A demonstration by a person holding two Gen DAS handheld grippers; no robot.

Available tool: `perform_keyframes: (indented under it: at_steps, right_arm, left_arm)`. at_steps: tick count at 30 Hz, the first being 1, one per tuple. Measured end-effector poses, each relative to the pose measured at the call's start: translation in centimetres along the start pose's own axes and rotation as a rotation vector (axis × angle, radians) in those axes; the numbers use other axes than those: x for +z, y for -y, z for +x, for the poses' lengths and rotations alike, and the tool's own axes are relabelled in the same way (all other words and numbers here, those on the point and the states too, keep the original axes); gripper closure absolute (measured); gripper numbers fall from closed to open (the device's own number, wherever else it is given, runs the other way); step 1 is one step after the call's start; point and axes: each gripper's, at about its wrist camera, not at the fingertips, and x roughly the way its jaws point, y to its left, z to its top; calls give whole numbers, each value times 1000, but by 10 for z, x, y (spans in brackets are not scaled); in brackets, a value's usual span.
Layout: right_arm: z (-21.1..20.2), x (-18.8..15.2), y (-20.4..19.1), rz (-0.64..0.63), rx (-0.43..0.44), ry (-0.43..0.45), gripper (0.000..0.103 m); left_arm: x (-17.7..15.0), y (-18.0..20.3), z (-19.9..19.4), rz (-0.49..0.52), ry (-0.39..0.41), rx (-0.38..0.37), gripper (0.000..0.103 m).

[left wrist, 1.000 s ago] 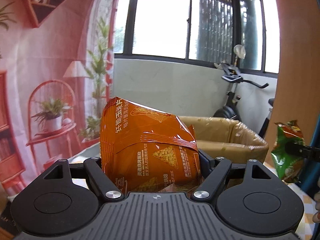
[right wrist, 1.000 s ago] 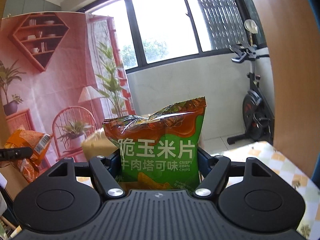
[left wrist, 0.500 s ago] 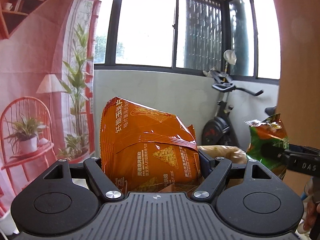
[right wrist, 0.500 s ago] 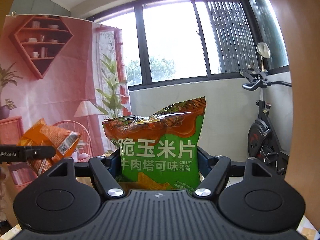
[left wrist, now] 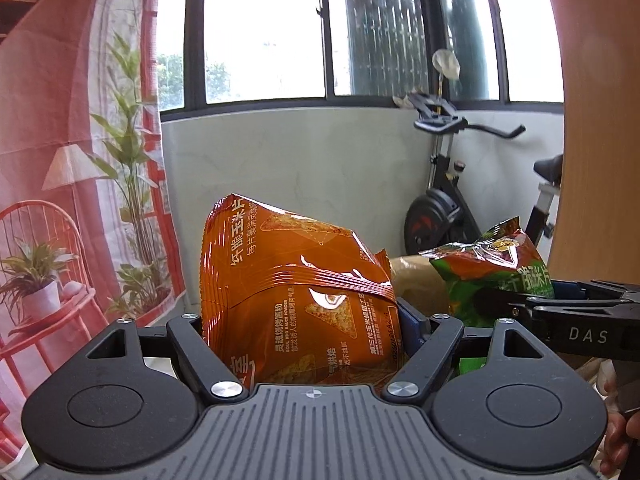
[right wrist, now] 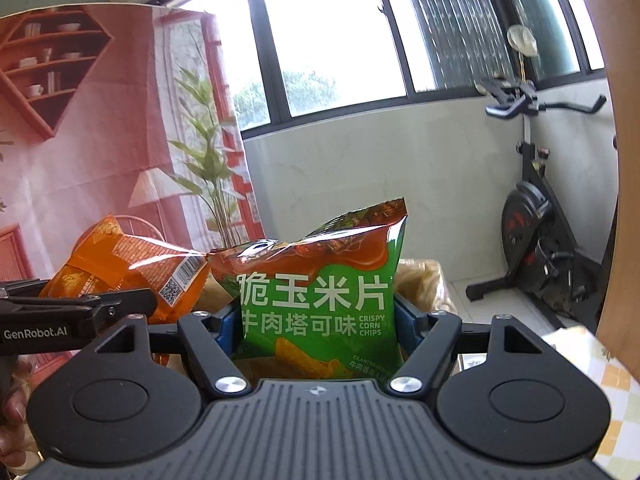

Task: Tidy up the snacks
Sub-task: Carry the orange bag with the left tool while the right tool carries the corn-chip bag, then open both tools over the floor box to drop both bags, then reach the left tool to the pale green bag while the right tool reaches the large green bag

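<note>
Bags are already in your jaws, one each, so what matters now is where the cardboard box (right wrist: 420, 280) sits against them. Your left gripper (left wrist: 308, 320) pinches the orange chip bag (left wrist: 296, 296) across its lower half, with the bag standing upright, its long axis pointing up and its top seal leaning a little away from you. Your right gripper (right wrist: 316, 320) clamps the green corn chip bag (right wrist: 320, 292) the same way, upright and face toward the camera.

The two bags ride side by side, nearly touching at their top corners in the right wrist view. The box lies straight ahead and lower than both bags. Only its brown rim peeks out behind the green bag, and in the left wrist view between the two bags. That puts it dead ahead of your right jaws and off to the right of your left jaws, so your right hand looks nearer. I'd judge the green bag should go in first; the box's inside is hidden, so you cannot tell how much room remains.
</note>
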Motion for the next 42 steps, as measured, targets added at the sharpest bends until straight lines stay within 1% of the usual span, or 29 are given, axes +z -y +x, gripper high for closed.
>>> perform_keyframes:
  at_steps: [3,6,8,10,14,18,20,25,30,36,39,42]
  right_arm:
    - [6,-6,4,6,-9,-25,28]
    - [6,-12,6,15,7,-47,27]
    - [6,-16,4,4,1,-68,26]
    - [7,-19,1,-13,-14,-79,24]
    - [3,-22,-2,-19,-12,-91,21]
    - [-5,-23,-6,-35,-24,-103,19]
    - [-12,-23,-6,-23,-27,-95,16]
    - [-28,-21,-6,-5,-40,-87,16]
    - [-53,-24,-10,17,-27,-83,16]
    - [-87,-32,-18,29,-14,-56,16]
    - [-100,-38,-24,30,-6,-58,16]
    - [-114,-48,-29,37,-1,-60,16]
  left_arm:
    - [-4,-1,8,10,-36,-11,18]
    - [-10,-4,14,23,-71,-6,16]
    - [-14,-9,16,1,-111,-3,15]
    - [-17,-14,15,-22,-131,-2,15]
    - [-20,-23,5,-43,-132,2,15]
    - [-22,-27,-11,-37,-126,17,15]
    - [-23,-27,-20,-38,-119,20,15]
    - [-24,-29,-44,-48,-104,37,15]
    - [-23,-35,-70,-69,-87,37,15]
    - [-20,-45,-98,-73,-65,62,15]
    - [-27,-52,-116,-96,-66,67,15]
    - [-41,-56,-134,-129,-78,52,15]
